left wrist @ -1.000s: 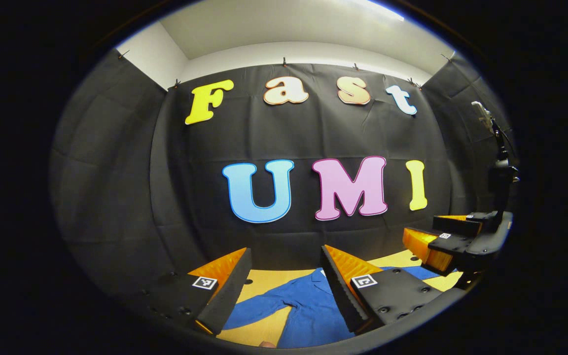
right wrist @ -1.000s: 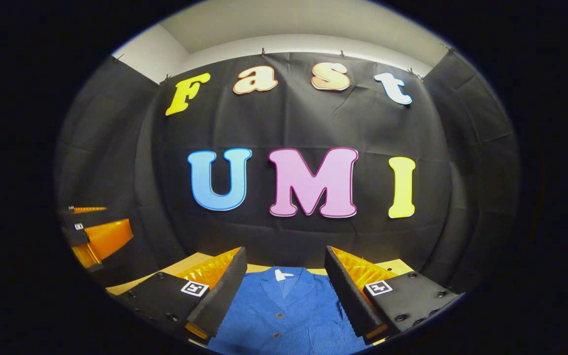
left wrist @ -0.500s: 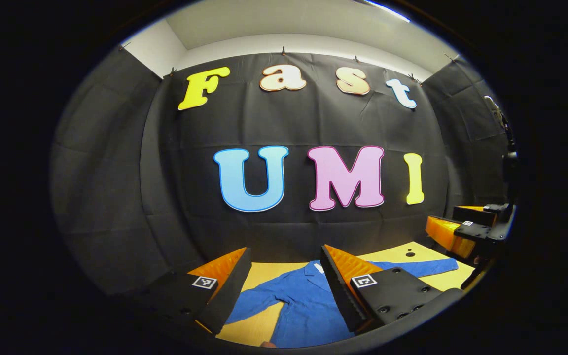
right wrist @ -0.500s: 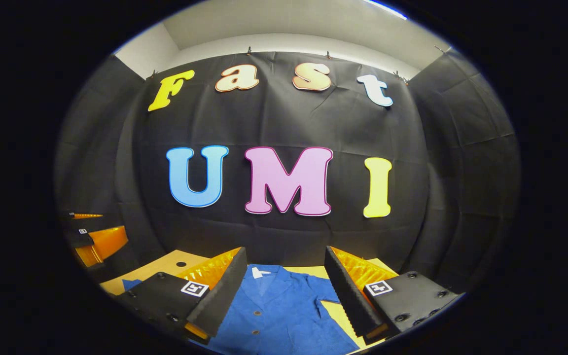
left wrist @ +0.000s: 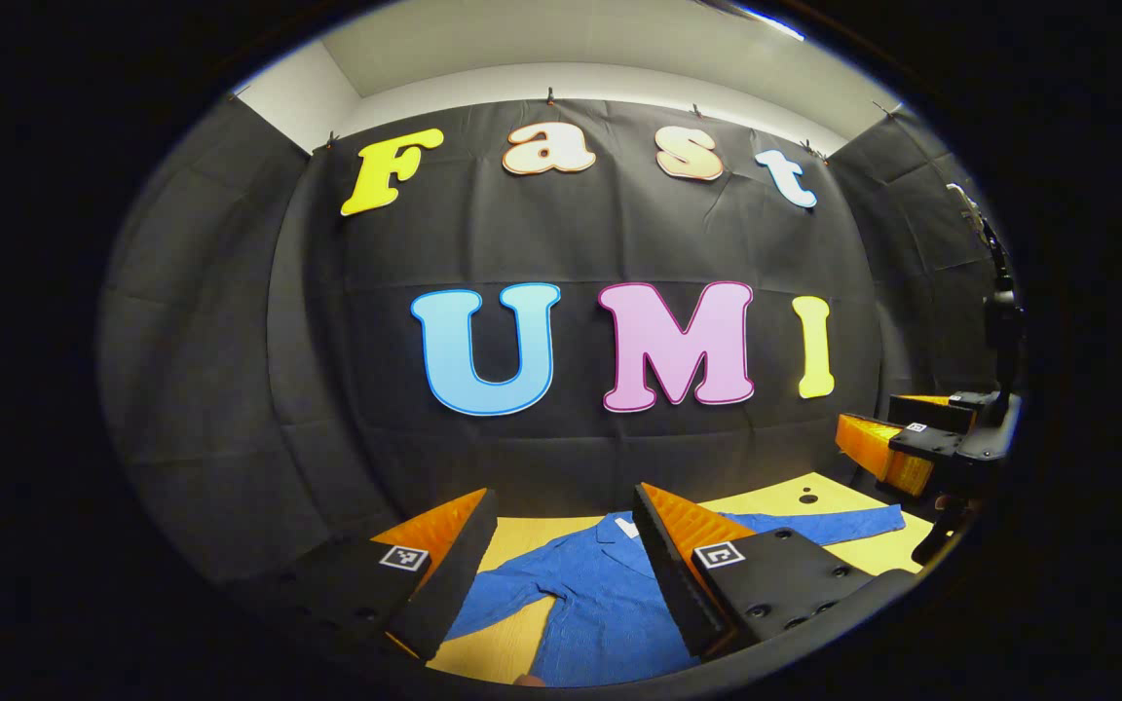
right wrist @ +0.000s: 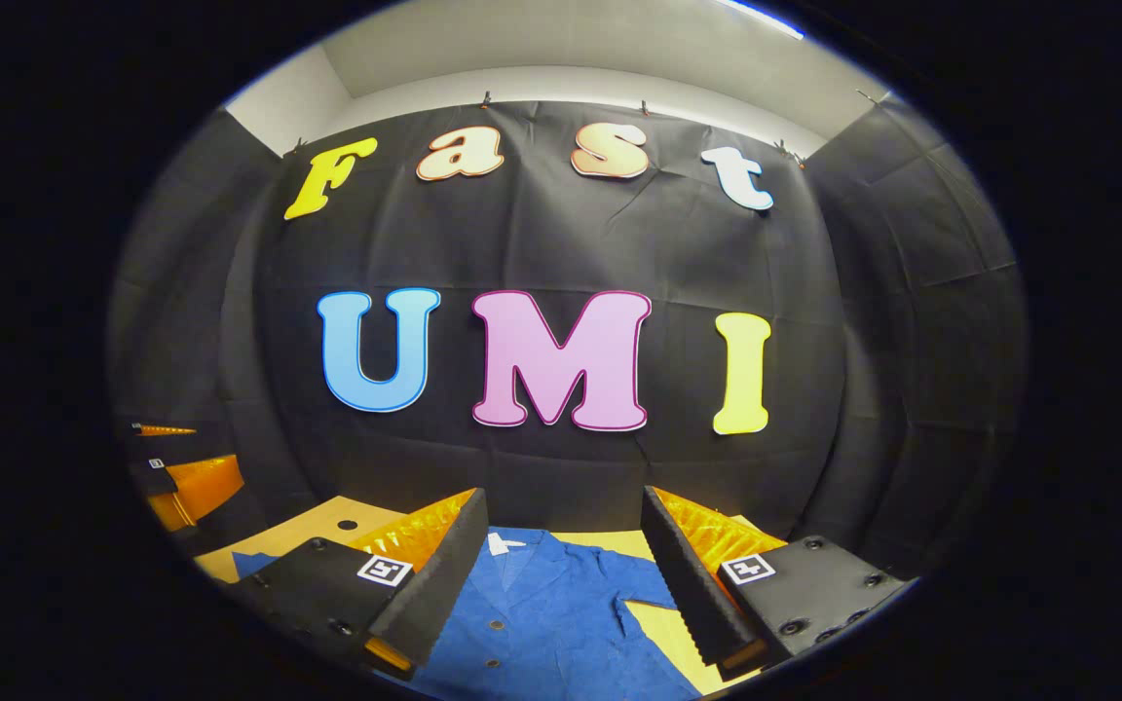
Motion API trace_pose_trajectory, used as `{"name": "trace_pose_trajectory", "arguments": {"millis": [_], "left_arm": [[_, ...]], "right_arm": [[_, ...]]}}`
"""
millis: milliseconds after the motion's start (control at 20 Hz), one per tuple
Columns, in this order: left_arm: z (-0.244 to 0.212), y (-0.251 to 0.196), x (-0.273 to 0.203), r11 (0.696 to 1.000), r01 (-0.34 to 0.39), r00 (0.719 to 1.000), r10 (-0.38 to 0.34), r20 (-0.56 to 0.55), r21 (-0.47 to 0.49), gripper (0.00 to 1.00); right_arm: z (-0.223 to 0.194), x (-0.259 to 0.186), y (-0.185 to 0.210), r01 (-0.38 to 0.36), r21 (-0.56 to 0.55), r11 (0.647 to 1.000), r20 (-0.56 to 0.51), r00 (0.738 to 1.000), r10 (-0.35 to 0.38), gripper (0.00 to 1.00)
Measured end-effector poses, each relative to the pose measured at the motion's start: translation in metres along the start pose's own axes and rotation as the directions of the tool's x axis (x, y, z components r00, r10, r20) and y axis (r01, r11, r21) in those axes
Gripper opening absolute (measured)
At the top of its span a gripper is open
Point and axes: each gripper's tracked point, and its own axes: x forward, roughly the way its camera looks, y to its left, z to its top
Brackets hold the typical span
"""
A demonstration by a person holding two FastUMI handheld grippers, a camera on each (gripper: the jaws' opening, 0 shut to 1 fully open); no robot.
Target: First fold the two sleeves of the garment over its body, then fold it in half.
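The blue shirt (left wrist: 610, 604) lies flat on the yellow bench (left wrist: 522, 647), sleeves spread out to both sides; the left gripper (left wrist: 561, 574) hangs above it with jaws spread, holding nothing; the right gripper (right wrist: 561, 574) likewise hangs over the buttoned front, jaws spread.

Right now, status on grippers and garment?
Left gripper open, right gripper open, both above table. Blue shirt flat, sleeves unfolded. Nothing blocking.
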Motion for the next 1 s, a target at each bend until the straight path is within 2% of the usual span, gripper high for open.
{"name": "trace_pose_trajectory", "arguments": {"millis": [50, 250, 650, 850, 950, 1000], "left_arm": [[-0.003, -0.002, 0.000, 1.000, 0.000, 1.000, 0.000, -0.003, 0.003, 0.81], [-0.005, -0.012, -0.003, 1.000, -0.001, 1.000, 0.001, -0.015, -0.008, 0.81], [-0.018, -0.051, 0.003, 1.000, -0.002, 0.998, 0.003, -0.065, 0.016, 0.81], [-0.032, -0.076, 0.012, 0.999, -0.009, 0.993, 0.013, -0.115, 0.032, 0.81], [-0.036, -0.088, 0.017, 0.999, -0.011, 0.990, 0.017, -0.140, 0.044, 0.82], [-0.038, -0.096, 0.018, 0.999, -0.009, 0.989, 0.016, -0.147, 0.051, 0.82]], "right_arm": [[-0.004, 0.003, -0.001, -0.005, 0.004, 1.000, -0.012, 1.000, 0.005, 0.99], [-0.019, 0.020, -0.023, 0.019, 0.025, 1.000, -0.041, 0.999, -0.017, 0.96], [-0.076, 0.056, -0.099, 0.090, -0.040, 0.995, -0.117, 0.989, -0.094, 0.96], [-0.125, 0.066, -0.158, 0.166, -0.029, 0.986, -0.211, 0.963, -0.169, 0.96], [-0.153, 0.071, -0.197, 0.220, -0.045, 0.975, -0.260, 0.939, -0.224, 0.96], [-0.168, 0.071, -0.218, 0.249, -0.052, 0.967, -0.286, 0.924, -0.254, 1.00]]}}
